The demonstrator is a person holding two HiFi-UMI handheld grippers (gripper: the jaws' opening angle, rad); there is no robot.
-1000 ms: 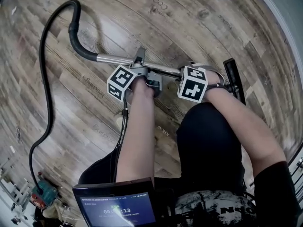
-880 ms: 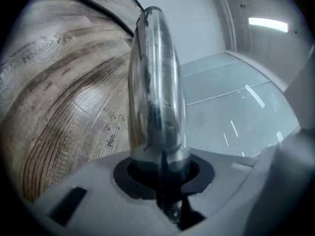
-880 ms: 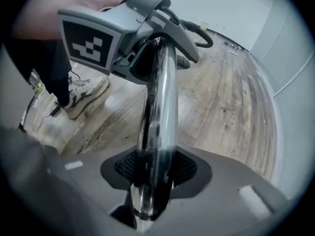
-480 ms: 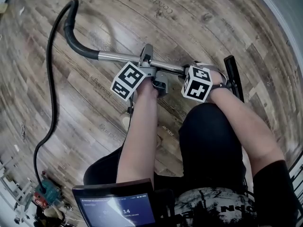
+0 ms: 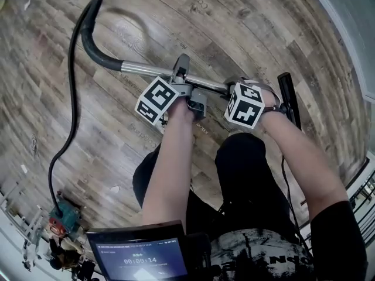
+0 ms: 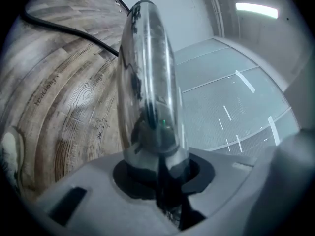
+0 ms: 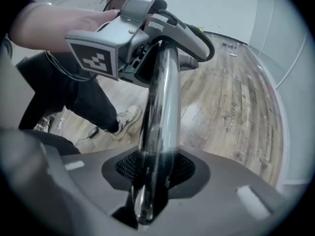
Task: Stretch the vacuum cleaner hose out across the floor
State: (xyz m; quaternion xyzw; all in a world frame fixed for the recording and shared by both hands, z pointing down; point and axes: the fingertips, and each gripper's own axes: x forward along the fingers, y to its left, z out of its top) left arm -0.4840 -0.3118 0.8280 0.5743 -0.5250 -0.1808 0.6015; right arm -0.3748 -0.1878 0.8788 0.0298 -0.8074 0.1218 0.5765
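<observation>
The left gripper [image 6: 157,176] and right gripper [image 7: 147,181] both clamp the tube [image 5: 146,70], and the right's jaws have just tightened onto it. Past the left fingers, the hose [image 5: 71,98] sags in a loose curve across the floor [image 5: 234,28] to the vacuum [image 5: 63,218]. The stretching looks barely begun.

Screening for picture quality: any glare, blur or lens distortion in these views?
Head view: sharp, floorboards bowed by the lens, pale sheen at upper left. Left gripper view: metal tube close, soft, reflective, corners dark. Right gripper view: tube streaked with highlights, blurred near the jaws.
</observation>
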